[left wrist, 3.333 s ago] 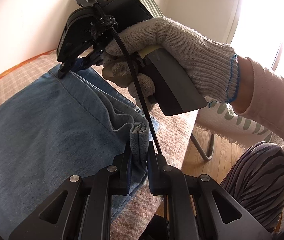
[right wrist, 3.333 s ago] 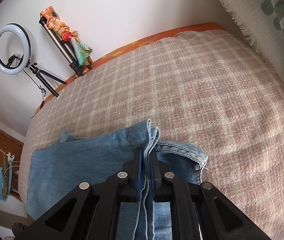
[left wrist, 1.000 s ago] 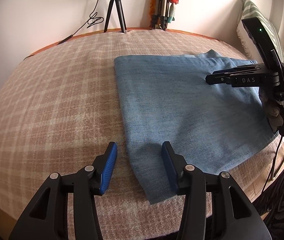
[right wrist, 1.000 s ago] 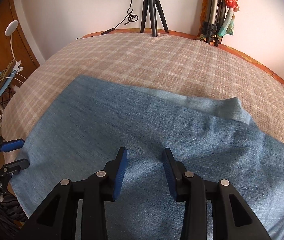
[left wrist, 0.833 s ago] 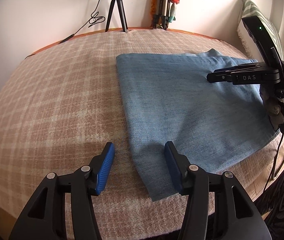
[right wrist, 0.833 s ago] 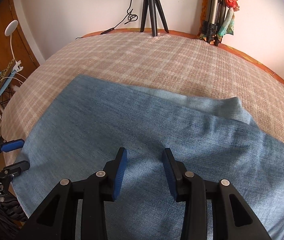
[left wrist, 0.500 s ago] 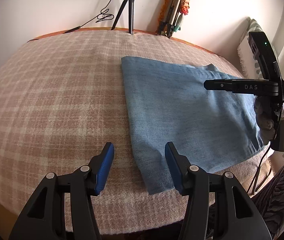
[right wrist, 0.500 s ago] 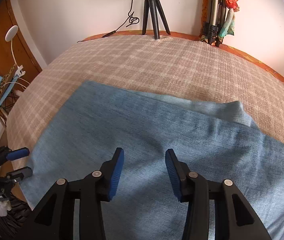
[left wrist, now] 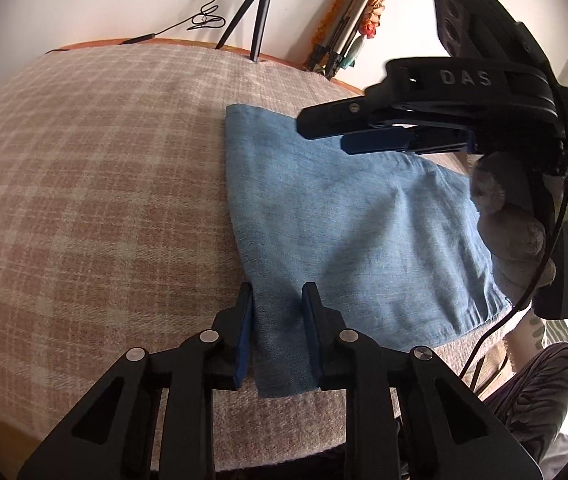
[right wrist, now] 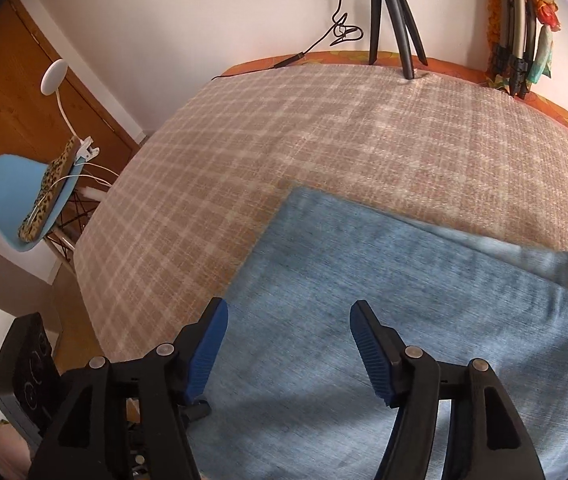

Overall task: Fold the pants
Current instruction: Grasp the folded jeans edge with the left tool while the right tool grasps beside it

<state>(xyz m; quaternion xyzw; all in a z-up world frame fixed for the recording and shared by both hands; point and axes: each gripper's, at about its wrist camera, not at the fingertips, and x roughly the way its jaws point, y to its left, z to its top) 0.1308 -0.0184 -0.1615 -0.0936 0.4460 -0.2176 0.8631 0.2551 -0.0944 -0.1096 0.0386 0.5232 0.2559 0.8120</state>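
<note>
The left tongs (left wrist: pixel 277 300) have just narrowed over the near corner of the folded jeans (left wrist: pixel 347 216), while the right tongs (right wrist: pixel 288 330) have widened and lifted above the denim.

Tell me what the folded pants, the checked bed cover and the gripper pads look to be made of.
Pants: light blue denim by the look, matte, faded, with a stitched hem at the near edge. Checked bed cover: coarse woven cloth, perhaps wool or cotton, with a visible weave and a slightly fuzzy surface. Pads on the right gripper: blue with fine ridges, probably rubber or soft plastic, set on black plastic fingers.
</note>
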